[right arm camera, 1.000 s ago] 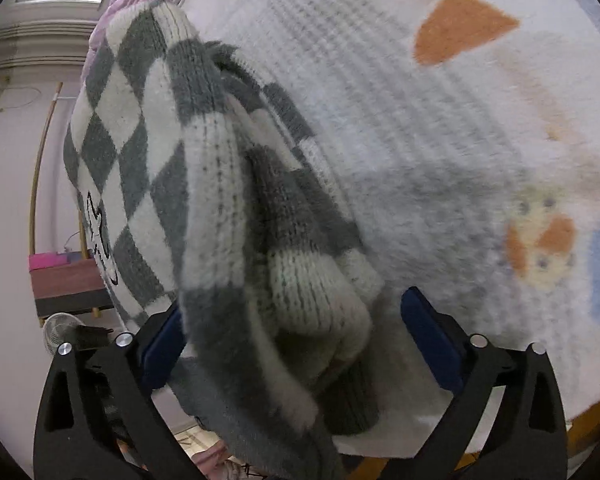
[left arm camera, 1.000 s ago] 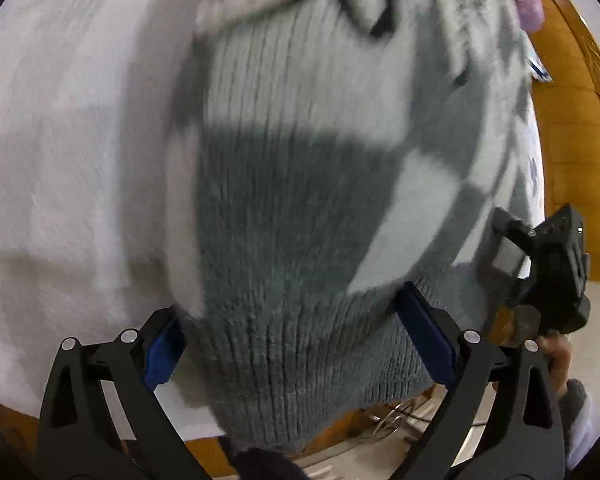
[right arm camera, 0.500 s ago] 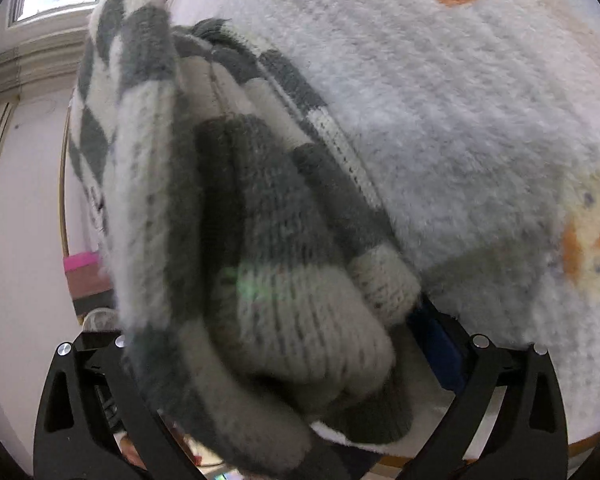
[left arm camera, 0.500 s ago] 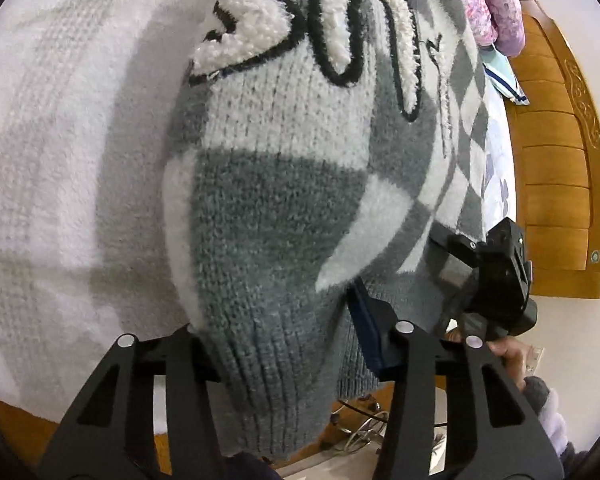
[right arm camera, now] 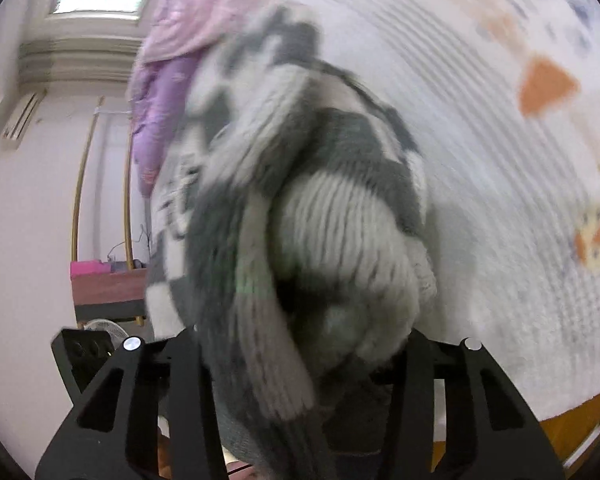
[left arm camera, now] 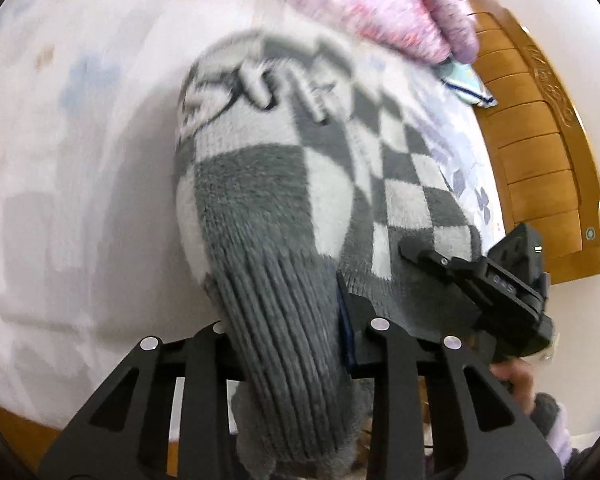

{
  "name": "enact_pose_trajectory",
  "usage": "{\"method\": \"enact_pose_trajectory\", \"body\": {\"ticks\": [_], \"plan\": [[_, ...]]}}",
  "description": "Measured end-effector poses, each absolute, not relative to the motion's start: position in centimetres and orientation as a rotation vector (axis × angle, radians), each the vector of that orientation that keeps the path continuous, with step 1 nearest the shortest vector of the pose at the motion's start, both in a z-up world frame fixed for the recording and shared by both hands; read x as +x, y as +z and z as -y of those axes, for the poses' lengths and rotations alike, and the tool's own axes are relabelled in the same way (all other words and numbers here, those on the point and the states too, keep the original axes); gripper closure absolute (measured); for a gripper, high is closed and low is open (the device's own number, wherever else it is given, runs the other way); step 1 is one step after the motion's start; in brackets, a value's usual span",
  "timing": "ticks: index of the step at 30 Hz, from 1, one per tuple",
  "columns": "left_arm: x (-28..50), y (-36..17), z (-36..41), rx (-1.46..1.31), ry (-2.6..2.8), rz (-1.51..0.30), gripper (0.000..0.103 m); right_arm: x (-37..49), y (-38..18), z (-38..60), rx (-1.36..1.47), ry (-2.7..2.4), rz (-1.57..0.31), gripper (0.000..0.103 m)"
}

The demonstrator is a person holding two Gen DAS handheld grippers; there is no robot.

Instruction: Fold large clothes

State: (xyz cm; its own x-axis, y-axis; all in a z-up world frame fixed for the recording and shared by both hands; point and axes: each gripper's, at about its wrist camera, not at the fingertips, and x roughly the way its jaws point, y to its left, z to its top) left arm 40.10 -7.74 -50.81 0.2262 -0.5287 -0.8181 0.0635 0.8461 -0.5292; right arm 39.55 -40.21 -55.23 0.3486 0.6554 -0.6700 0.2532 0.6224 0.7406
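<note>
A bed [left arm camera: 80, 208] covered by a pale fleece blanket [right arm camera: 520, 208] with orange and blue cartoon patches fills most of both views; a carved wooden headboard [left arm camera: 540, 152] stands at its far right in the left wrist view, and a white wall, a window and a small fan show at the left of the right wrist view. A pink and purple quilt [left arm camera: 380, 8] is bunched at the head of the bed, with a folded blue-striped cloth [left arm camera: 466, 86] just beside it.

The grey-and-white checkered sweater [left arm camera: 260, 208] lies bunched on the blanket and rises toward both cameras. Raised white lettering with a black outline runs across its upper part, too blurred to read.

The left hand-held gripper [left arm camera: 288, 332] is closing, and its jaws are clenched on the sweater's dark grey ribbed hem, which bulges between them and hangs below. The right hand-held gripper [right arm camera: 300, 340] is also closing, grasping a thick wad of folded knit; the fabric covers its pads entirely, so the contact itself is hidden.

In the left wrist view the right hand-held gripper's black body appears at the sweater's right edge, with part of a hand [left arm camera: 516, 376] and a fuzzy sleeve beneath it. Both views are smeared by motion, and no container is visible.
</note>
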Motion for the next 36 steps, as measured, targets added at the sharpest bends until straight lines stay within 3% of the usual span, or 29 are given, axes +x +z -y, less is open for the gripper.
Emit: {"method": "enact_pose_trajectory", "body": {"ticks": [11, 23, 29, 36], "plan": [[47.7, -43.3, 0.3, -0.441, -0.499, -1.091, 0.075, 44.5, -44.1, 27.9, 0.665, 0.370, -1.018, 0.065], [60.1, -38.6, -25.2, -0.340, -0.330, -0.922, 0.075, 62.2, -41.4, -0.2, 0.688, 0.568, -0.871, 0.066], [64.5, -41.8, -36.5, -0.250, -0.220, -0.833, 0.074, 66.4, -46.7, -10.9, 0.741, 0.587, -0.821, 0.066], [62.3, -56.1, -42.1, -0.209, -0.072, -1.127, 0.070, 64.9, -60.6, -19.2, 0.645, 0.461, -1.214, 0.065]]}}
